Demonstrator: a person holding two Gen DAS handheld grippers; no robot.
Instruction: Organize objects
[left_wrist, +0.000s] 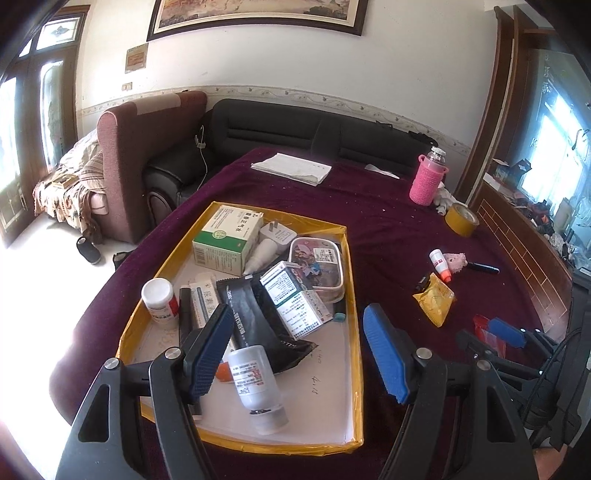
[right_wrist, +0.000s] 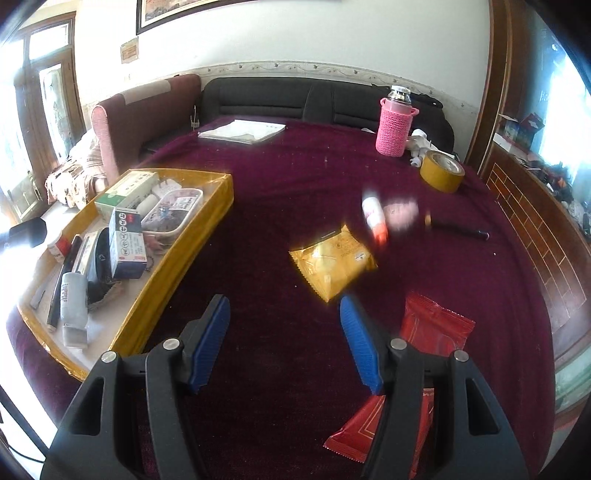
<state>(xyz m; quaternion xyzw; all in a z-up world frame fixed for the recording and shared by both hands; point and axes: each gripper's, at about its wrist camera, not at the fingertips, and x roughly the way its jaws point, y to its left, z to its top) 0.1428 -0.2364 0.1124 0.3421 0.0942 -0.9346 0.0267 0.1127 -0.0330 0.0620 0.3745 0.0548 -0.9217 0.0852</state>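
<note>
A yellow-rimmed tray (left_wrist: 356, 332) on the purple tablecloth holds medicine boxes, a white pill bottle (left_wrist: 159, 301), a black pouch and a grey bottle (left_wrist: 255, 384) lying on its side. My left gripper (left_wrist: 295, 347) is open and empty above the tray's near end. My right gripper (right_wrist: 284, 339) is open and empty above bare cloth, with a yellow snack packet (right_wrist: 332, 264) just ahead and two red packets (right_wrist: 436, 325) at its right finger. The tray also shows in the right wrist view (right_wrist: 184, 254). The right gripper shows at the left wrist view's right edge (left_wrist: 506, 332).
A small white-and-orange bottle (right_wrist: 375, 218), a pink plush toy (right_wrist: 402, 214) and a black pen (right_wrist: 461, 230) lie beyond the yellow packet. A tape roll (right_wrist: 441, 170), a pink-sleeved flask (right_wrist: 395, 122) and papers (right_wrist: 242, 131) sit farther back. Sofas stand behind the table.
</note>
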